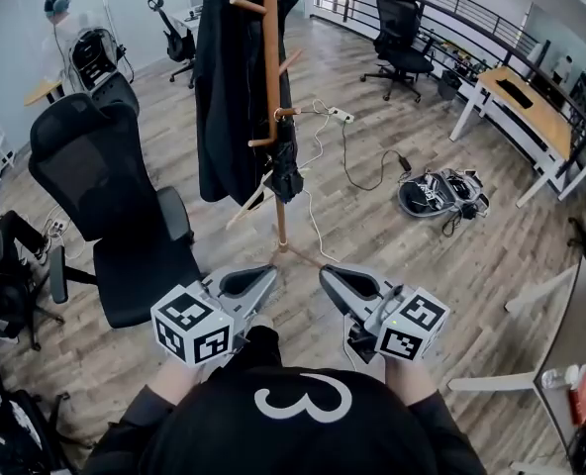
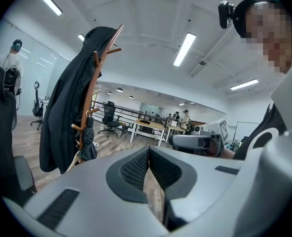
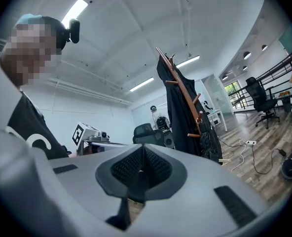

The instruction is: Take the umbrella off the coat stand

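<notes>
Hanging on coat stand (image 1: 269,57): umbrella (image 1: 286,173), coat (image 1: 226,87)

Open office — swivel chairs (image 1: 105,196), desks (image 1: 531,107), ceiling strip lights (image 2: 184,48).

Mid-floor, straight ahead: coat stand (image 1: 270,57).
Hung on its left side, coat (image 1: 224,87); on a right peg, umbrella (image 1: 286,171); left of it, office chair (image 1: 105,196); far right, desk (image 1: 531,107).

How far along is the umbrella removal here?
Nothing done yet: the umbrella hangs from a peg on the coat stand. In hand: nothing; left gripper and right gripper are shut, empty, short of the stand. Remaining: reach, grip, lift off.
</notes>
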Demonstrator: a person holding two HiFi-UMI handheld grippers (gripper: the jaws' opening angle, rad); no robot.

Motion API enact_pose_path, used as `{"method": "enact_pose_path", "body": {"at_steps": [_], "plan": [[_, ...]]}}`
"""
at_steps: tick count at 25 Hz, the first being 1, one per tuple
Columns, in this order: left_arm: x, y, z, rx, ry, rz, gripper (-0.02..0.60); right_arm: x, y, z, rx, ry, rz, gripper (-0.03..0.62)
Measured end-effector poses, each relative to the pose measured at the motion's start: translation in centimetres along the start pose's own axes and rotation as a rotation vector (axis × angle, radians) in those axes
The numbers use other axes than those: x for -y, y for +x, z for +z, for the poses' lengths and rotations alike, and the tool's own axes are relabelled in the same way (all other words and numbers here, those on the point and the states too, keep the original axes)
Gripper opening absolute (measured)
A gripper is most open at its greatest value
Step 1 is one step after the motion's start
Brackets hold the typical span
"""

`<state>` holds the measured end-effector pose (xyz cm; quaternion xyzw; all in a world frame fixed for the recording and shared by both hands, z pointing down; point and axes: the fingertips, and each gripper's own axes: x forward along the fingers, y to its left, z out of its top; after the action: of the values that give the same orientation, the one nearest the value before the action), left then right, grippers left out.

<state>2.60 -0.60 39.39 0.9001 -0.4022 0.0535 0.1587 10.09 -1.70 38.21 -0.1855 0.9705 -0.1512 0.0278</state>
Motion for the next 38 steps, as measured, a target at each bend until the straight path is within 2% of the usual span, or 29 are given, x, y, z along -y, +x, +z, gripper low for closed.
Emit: {"method": "enact_pose_path", "body": {"at_steps": [8, 18, 22, 30, 38], "plan": [[-5.2, 2.2, 1.4, -0.005, -0.014, -0.022, 0.017, 4.0, 3.7, 1.6, 0.012, -0.008, -0.033, 0.028], [-14.1, 6.0, 4.2, -0.032, -0.036, -0.064, 0.017, 11.4, 10.5, 2.6, -0.008, 0.024, -0.129, 0.028], [-17.8, 6.9, 4.7, -0.041, -0.056, -0.079, 0.017, 13.4, 13.5, 2.7, -0.021, 0.04, -0.141, 0.028], [-22.3, 9.0, 6.6, -0.042, -0.048, -0.11, 0.017, 16.7, 16.6, 3.7, -0.019, 0.044, -0.189, 0.028], [-26.2, 10.9, 6.2, -0.087, -0.033, -0.114, 0.017, 20.0, 19.3, 3.5, -0.042, 0.02, -0.265, 0.029]]}}
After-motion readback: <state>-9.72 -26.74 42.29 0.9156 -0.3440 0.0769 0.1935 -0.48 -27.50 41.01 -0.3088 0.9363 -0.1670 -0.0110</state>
